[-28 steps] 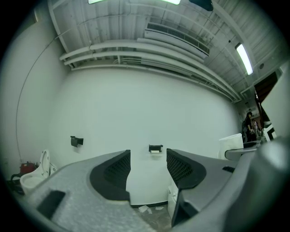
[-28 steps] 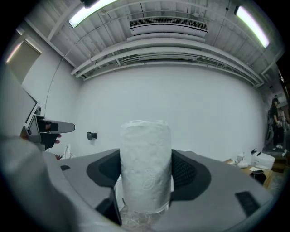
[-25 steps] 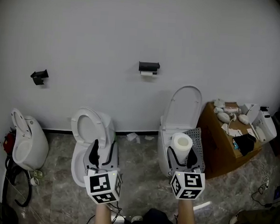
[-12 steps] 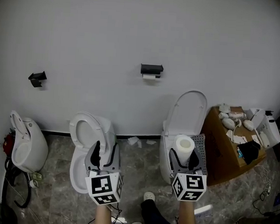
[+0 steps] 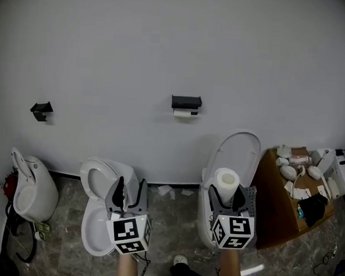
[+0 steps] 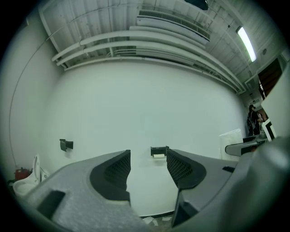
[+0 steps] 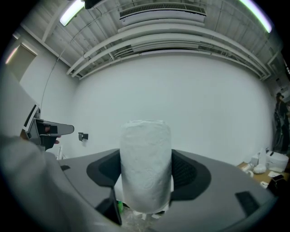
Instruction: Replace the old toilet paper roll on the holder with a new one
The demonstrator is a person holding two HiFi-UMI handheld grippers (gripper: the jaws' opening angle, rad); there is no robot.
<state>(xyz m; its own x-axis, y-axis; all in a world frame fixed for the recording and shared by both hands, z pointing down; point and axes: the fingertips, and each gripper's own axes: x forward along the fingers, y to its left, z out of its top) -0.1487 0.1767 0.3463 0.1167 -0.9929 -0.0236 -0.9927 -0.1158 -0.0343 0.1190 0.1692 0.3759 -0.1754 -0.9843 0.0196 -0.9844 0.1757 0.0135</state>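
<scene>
White new roll [image 5: 226, 182] clamped in right tongs [image 5: 226, 196], left tongs [image 5: 130, 185] spread empty, black holder [image 5: 186, 101] carrying thin roll [image 5: 183, 112]

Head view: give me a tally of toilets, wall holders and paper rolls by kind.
toilets: 3
holders: 2
rolls: 2
Total: 7

No legible text, brand, number or sign was found in any view. Marker cubes [image 5: 129, 234] on the left gripper [image 5: 128, 191] and right gripper [image 5: 226, 195] bore only black-and-white square patterns. Items atop the cardboard box [image 5: 278, 220] were too small to read.
</scene>
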